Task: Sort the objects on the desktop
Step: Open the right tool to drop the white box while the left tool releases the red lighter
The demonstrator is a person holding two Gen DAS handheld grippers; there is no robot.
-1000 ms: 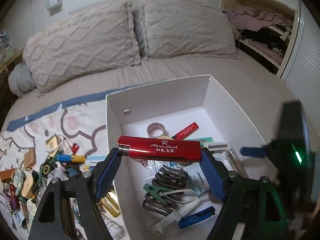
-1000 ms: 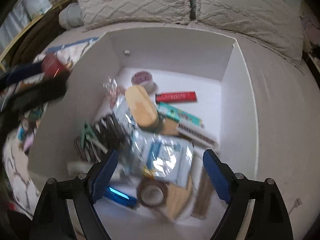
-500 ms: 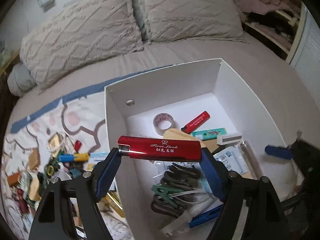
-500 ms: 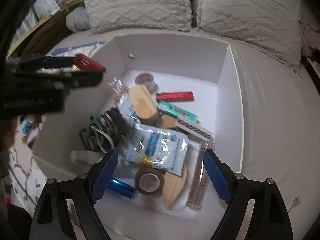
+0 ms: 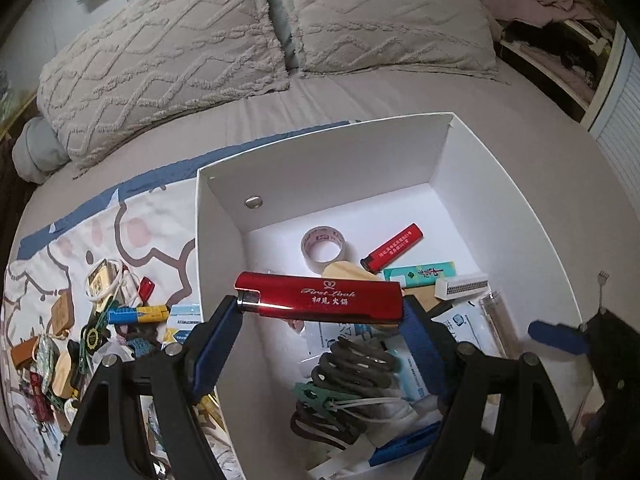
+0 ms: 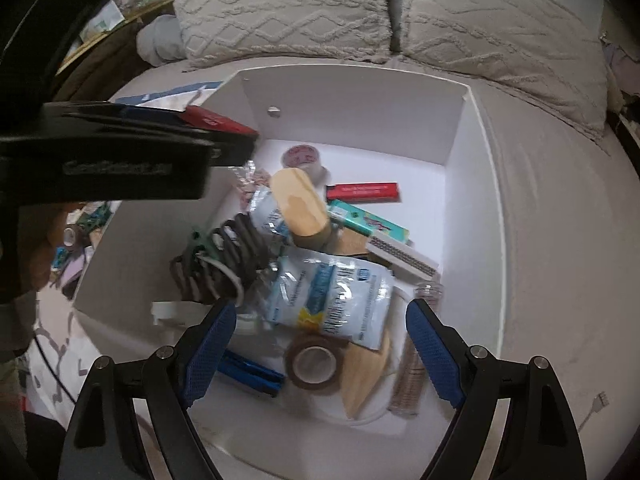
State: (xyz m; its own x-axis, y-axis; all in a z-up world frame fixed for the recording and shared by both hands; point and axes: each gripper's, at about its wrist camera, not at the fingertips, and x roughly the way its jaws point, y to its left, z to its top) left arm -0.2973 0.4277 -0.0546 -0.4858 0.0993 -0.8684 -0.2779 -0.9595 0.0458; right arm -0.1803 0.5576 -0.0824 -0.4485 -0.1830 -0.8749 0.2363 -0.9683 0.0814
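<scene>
My left gripper (image 5: 320, 316) is shut on a long red lighter (image 5: 320, 298), held crosswise above the near left part of a white box (image 5: 216, 216). The box holds a tape roll (image 5: 323, 243), a smaller red lighter (image 5: 392, 248), a green pack (image 5: 420, 274), dark hair clips (image 5: 352, 364) and a blue-white packet (image 6: 332, 292). My right gripper (image 6: 316, 336) is open and empty above the box's near edge. In the right wrist view the left gripper (image 6: 120, 160) shows at the left with the red lighter's end (image 6: 208, 120).
The box stands on a bed with two knitted pillows (image 5: 168, 52) behind it. A patterned cloth (image 5: 80, 240) left of the box carries several small loose items, among them a blue-yellow tube (image 5: 138, 314). Shelves with clothes (image 5: 552, 12) lie far right.
My left gripper has risen and tipped to look down into the box, still holding the red lighter. My right gripper has pulled back toward the box's near edge.
</scene>
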